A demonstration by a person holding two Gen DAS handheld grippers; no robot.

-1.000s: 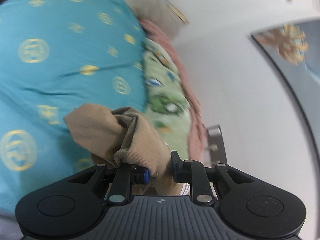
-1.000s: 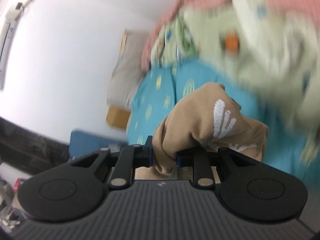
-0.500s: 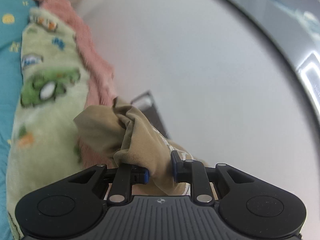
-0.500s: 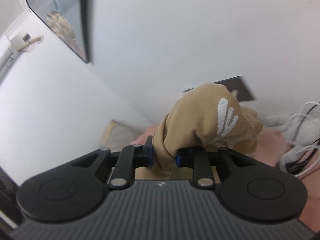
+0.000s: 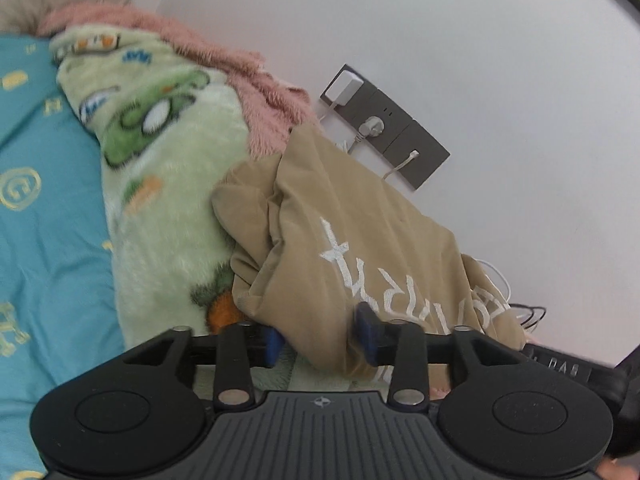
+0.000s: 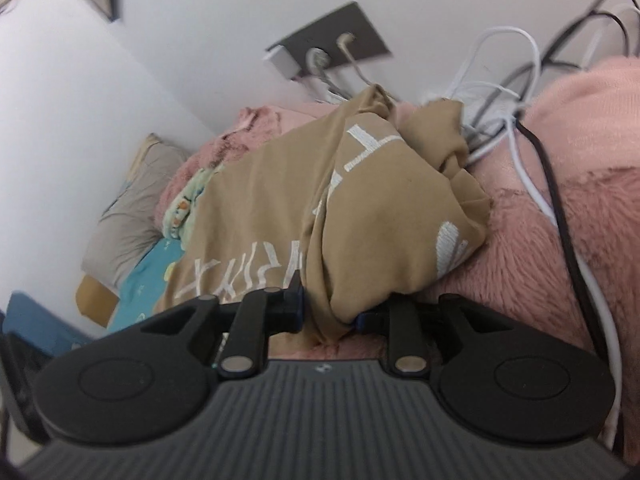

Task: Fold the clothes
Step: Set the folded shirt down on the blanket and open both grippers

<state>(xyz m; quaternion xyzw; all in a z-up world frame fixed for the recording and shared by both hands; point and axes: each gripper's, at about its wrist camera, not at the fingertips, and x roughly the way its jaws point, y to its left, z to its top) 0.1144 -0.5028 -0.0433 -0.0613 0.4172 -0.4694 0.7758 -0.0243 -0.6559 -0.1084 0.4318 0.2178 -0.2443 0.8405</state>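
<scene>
A tan garment (image 5: 360, 232) with white lettering lies crumpled over the green and pink blankets by the wall. My left gripper (image 5: 320, 338) is at its near edge. Its jaws are opening, and a fold of the cloth hangs loose between the blue pads (image 5: 366, 336) without being pinched. In the right wrist view the same garment (image 6: 260, 208) spreads away to the left. My right gripper (image 6: 330, 314) still has a bunched fold filling the gap between its pads, though its jaws are starting to open.
A green cartoon blanket (image 5: 168, 184) lies over a teal bedsheet (image 5: 44, 220), with a pink fluffy blanket (image 6: 560, 208) along the wall. A dark socket panel (image 5: 392, 128) with plugs sits just behind the garment. Tangled cables (image 6: 520, 100) trail over the pink blanket. A grey pillow (image 6: 128, 208) lies further off.
Both grippers came down from the air to the blankets by the wall. The garment, bunched and hanging before, now rests spread on the blankets. The left jaws have widened.
</scene>
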